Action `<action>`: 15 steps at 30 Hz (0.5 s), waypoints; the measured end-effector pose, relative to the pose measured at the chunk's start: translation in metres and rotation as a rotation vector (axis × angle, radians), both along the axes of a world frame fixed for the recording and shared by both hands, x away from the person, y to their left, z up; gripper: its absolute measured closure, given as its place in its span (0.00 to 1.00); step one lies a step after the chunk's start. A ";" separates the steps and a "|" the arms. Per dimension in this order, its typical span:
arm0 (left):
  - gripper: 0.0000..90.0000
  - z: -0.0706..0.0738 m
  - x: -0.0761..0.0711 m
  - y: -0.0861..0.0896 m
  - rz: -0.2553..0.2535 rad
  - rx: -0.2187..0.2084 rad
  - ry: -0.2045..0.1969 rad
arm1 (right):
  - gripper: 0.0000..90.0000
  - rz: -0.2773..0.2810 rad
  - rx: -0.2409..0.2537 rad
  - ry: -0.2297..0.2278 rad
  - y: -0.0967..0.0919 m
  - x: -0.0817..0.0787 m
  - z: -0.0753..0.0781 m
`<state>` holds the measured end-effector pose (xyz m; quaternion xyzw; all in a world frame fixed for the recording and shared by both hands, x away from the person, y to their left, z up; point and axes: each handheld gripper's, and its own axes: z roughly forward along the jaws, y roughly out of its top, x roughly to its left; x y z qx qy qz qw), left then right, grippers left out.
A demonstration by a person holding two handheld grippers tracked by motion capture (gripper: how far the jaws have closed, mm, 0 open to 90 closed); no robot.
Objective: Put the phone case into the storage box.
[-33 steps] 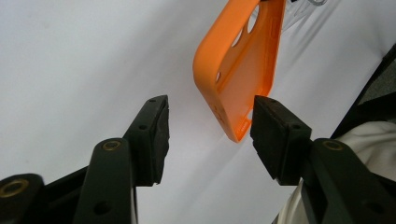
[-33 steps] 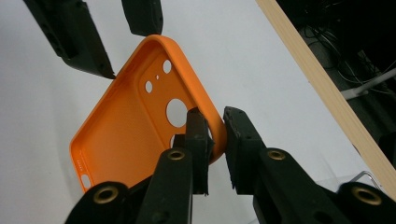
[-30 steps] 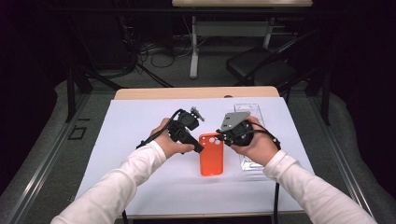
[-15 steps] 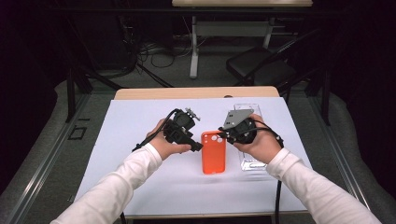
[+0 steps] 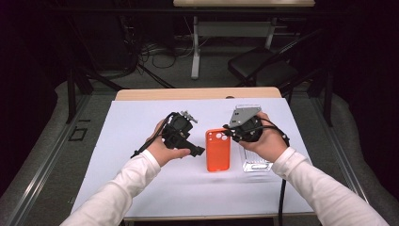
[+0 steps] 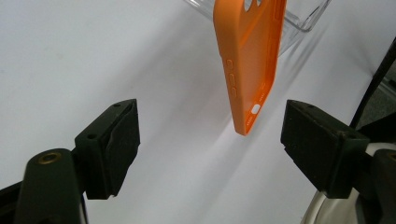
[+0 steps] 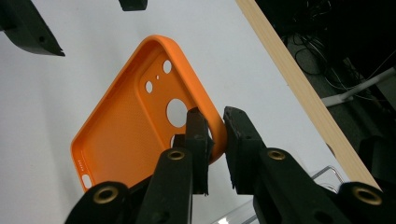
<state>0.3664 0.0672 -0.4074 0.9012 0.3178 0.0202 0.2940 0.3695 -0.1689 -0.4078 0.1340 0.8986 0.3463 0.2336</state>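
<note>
While your right gripper [image 7: 215, 140] clamps the top rim of the orange phone case [image 5: 218, 149] and holds it tilted above the white table cover [image 5: 141, 117], your left gripper [image 6: 210, 140] has just been opening, jaws wide and empty beside the case's lower end.

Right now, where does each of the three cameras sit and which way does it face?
High view: above the person's side, looking forward and down on the white table; both forearms, left gripper and right gripper show.
Left gripper view: rides the left gripper, facing the orange phone case; its fingers have just been opening, with the case's end between them, untouched.
Right gripper view: rides the right gripper, pinching the case's rim.
All three share the orange case and a clear plastic tray.
</note>
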 end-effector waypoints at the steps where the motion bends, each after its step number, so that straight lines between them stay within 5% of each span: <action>1: 0.21 0.000 0.000 0.001 -0.002 -0.003 0.001 | 0.89 0.000 0.001 0.001 0.000 0.001 0.001; 15: 0.21 0.001 -0.001 0.009 0.005 -0.028 0.006 | 0.89 -0.003 0.011 -0.008 -0.015 0.012 0.015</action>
